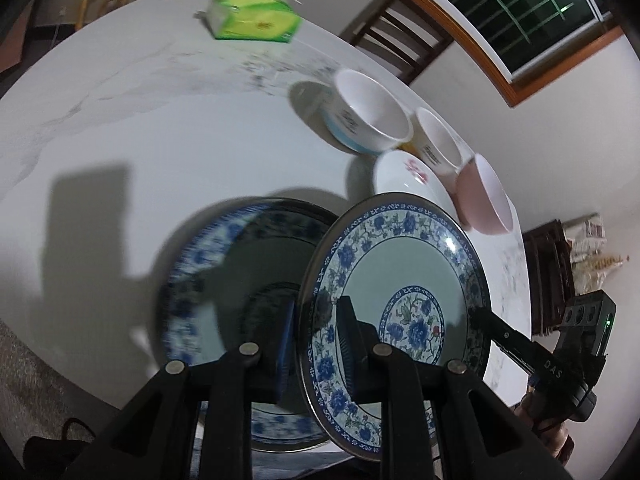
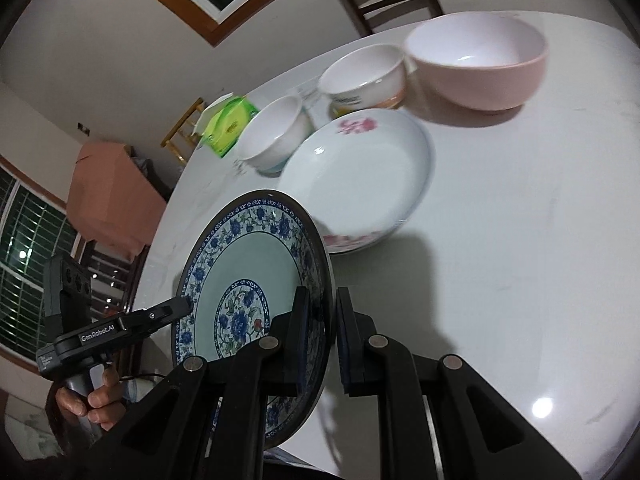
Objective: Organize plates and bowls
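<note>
Left gripper (image 1: 312, 344) and right gripper (image 2: 322, 340) each clamp the rim of one blue-and-white floral plate (image 1: 400, 280) from opposite sides, holding it tilted on edge above the white marble table (image 1: 160, 140). Under it, in the left wrist view, lies a second blue-patterned plate (image 1: 208, 264) (blurred, partly shadowed). Beyond stand a white plate with pink flowers (image 2: 360, 176), two white bowls (image 1: 370, 114) (image 1: 438, 140) and a pink bowl (image 2: 480, 60), close together. Farther off sits a green tissue pack (image 1: 256, 20). A hand (image 2: 100, 400) grips the left gripper's handle.
</note>
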A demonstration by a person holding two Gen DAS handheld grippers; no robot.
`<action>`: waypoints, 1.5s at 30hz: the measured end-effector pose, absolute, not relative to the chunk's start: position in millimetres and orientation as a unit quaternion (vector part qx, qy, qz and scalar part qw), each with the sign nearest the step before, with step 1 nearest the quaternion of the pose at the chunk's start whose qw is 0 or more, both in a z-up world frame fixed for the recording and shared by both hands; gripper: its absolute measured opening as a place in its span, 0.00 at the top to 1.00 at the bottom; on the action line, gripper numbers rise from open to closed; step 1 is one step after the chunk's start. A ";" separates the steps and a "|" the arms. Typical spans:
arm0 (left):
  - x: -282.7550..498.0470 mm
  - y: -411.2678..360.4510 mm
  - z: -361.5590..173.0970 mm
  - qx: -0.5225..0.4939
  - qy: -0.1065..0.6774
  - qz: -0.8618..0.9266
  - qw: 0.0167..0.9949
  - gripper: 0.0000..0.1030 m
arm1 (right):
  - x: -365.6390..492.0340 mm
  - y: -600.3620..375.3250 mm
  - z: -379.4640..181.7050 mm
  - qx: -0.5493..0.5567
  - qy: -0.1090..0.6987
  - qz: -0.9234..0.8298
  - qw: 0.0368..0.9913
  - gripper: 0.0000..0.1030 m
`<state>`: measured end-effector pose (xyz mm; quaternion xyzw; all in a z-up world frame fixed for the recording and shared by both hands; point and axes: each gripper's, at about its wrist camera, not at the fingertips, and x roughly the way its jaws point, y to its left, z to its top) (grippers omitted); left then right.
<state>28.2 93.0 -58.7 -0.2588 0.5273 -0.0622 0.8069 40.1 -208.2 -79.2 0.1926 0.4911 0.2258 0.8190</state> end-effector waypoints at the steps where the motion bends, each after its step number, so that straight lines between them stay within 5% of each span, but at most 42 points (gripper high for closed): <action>1: 26.7 98.8 -59.3 -0.262 0.527 -0.056 0.807 0.80 | 41.2 -202.5 -80.0 0.189 0.493 0.230 0.818 0.87; 18: 15.5 163.8 -79.8 -0.288 0.530 0.006 0.797 0.80 | 61.9 -136.7 -103.0 0.168 0.525 0.266 0.791 0.87; 45: 20.9 162.6 -93.7 -0.255 0.546 0.031 0.797 0.80 | 63.2 -114.3 -114.8 0.119 0.540 0.249 0.795 0.85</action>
